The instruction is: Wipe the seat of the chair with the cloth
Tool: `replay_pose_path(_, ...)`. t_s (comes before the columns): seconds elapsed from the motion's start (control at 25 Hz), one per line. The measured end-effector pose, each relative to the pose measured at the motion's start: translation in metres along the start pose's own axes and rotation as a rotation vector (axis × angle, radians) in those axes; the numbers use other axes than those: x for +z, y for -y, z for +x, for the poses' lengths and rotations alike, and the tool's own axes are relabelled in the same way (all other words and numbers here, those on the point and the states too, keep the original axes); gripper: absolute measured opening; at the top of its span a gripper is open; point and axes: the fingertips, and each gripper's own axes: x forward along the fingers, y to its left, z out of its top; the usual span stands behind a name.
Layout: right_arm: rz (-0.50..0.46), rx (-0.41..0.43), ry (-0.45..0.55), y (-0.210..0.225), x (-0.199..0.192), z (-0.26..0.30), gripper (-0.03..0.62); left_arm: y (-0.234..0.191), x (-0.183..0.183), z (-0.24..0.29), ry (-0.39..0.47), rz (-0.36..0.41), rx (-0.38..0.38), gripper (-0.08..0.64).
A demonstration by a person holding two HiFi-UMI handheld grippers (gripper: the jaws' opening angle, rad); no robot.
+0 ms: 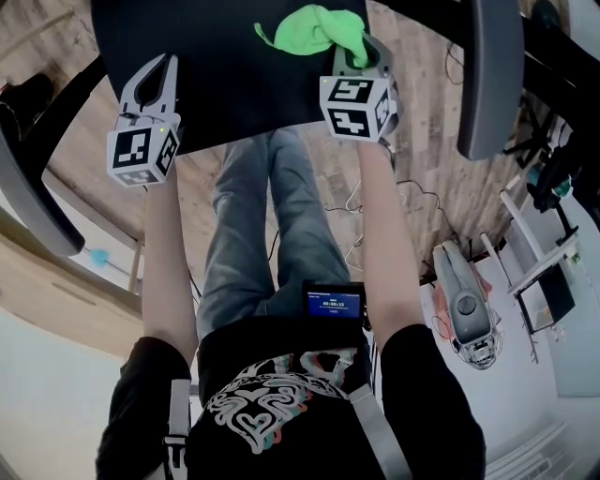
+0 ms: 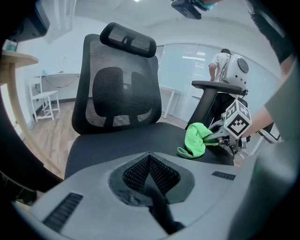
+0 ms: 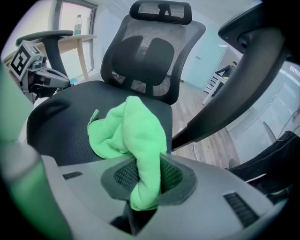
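**While cloth [image 1: 314,28] lies on seat [image 1: 216,75], right hand-held gripper [image 1: 361,52] grips it**

The green cloth is bunched on the black chair seat, top middle of the frame. The left hand-held gripper [image 1: 161,70], upper left, is clenched on nothing.

Not much to read here, honestly. The small screen [image 1: 335,304] at the person's waist, mid-frame in the head view, shows digits. They're too tiny to make out.

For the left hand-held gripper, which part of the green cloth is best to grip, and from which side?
Probably the loose corner of the green cloth: it sticks out on the seat toward the left hand-held gripper, clear of the right hand-held gripper. Come from the left.
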Motion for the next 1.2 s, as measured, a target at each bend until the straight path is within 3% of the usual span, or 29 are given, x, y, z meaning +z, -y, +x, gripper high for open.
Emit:
replay_pose_path(0.36,-0.008,0.033,-0.009,-0.0033,0.0002,0.0039,0.08,0.0004,-0.0029,0.0051,0.002,-0.023,-0.003,0.0)
replay_pose_path(1.2,-0.033,0.001,-0.027,-0.0075,0.0059,0.0088,0.08,0.0004,-0.0024,0.0071,0.011,-0.053,-0.002,0.0)
